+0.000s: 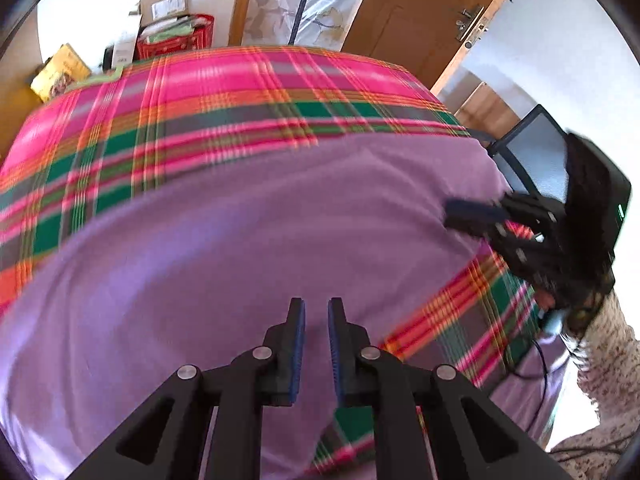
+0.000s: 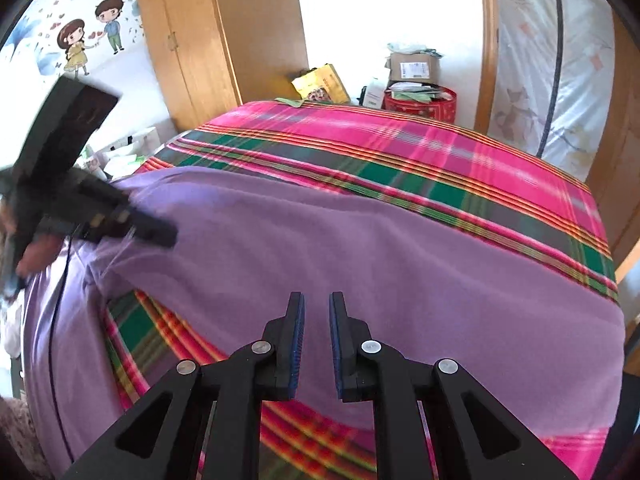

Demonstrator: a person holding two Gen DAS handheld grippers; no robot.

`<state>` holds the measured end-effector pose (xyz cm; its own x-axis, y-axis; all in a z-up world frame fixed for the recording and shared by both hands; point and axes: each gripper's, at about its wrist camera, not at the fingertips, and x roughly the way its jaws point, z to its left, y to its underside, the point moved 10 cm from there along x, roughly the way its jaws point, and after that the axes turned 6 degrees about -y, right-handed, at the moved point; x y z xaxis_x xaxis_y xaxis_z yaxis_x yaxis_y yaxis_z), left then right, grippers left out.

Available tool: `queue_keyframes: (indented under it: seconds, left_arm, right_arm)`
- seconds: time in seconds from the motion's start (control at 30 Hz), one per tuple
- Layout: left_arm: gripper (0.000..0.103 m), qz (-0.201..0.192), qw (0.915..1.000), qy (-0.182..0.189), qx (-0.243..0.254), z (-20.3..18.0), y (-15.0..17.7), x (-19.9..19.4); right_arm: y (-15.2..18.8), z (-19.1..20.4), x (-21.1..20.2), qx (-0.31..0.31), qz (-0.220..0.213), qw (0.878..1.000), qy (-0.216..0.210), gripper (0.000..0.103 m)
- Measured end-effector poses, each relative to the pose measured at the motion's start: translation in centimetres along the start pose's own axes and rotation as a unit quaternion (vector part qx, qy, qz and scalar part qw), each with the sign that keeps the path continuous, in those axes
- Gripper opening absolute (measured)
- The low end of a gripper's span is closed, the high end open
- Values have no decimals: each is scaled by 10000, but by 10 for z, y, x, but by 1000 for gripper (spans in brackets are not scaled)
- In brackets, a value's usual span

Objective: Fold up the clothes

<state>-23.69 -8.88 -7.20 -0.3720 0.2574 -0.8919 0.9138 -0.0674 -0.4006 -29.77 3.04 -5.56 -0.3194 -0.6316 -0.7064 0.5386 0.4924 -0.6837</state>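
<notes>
Two tools, left tool (image 1: 316, 312) and right tool (image 2: 316, 306), hover slightly apart, empty, over purple garment (image 1: 224, 240); no readable writing.

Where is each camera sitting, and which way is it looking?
Left wrist view: sits on the left gripper, looking down along its open jaws at the purple garment on the plaid bedspread; the right gripper and a sleeve show at right.
Right wrist view: sits on the right gripper, jaws open, looking down across the same garment; the left gripper shows at left.
Shared: garment, bedspread, red box, cardboard box.
</notes>
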Motion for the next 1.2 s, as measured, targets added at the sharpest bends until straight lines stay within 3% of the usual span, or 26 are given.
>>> queue_keyframes:
  seconds: [0.17, 0.23, 0.33, 0.43, 0.53, 0.67, 0.87, 0.9, 1.0, 1.2]
  left_arm:
    - [12, -60, 9998, 194, 42, -9, 17, -4]
    - [12, -104, 9992, 380, -65, -9, 21, -6]
    - [12, -75, 9977, 611, -273, -6, 25, -3]
    - [12, -30, 9962, 790, -355, -7, 28, 1]
    - [12, -8, 9951, 937, -318, -9, 28, 4]
    - [12, 37, 9919, 1179, -473, -8, 29, 8]
    - [13, 56, 9886, 1382, -597, -7, 33, 10]
    - [13, 55, 9882, 1404, -611, -7, 34, 10]
    - [13, 41, 9872, 1453, -650, -7, 34, 10]
    - [13, 1, 9872, 1441, -677, -11, 39, 9]
  right_arm:
    - [-38, 9, 21, -36, -46, 9998, -178, 17]
    - [-57, 13, 36, -170, -3, 9995, -284, 34]
    - [-79, 20, 67, -392, 195, 9980, -466, 34]
    - [-91, 16, 93, -518, 370, 9975, -318, 35]
    - [-93, 21, 116, -565, 706, 9936, -671, 35]
    - [-87, 23, 135, -910, 1018, 9894, -504, 35]
    - [-83, 33, 137, -1227, 1109, 9842, -630, 38]
    - [-82, 34, 137, -1277, 1119, 9835, -626, 33]
    - [-83, 39, 137, -1363, 1168, 9816, -651, 4]
    - [-104, 26, 141, -1267, 806, 9886, -121, 4]
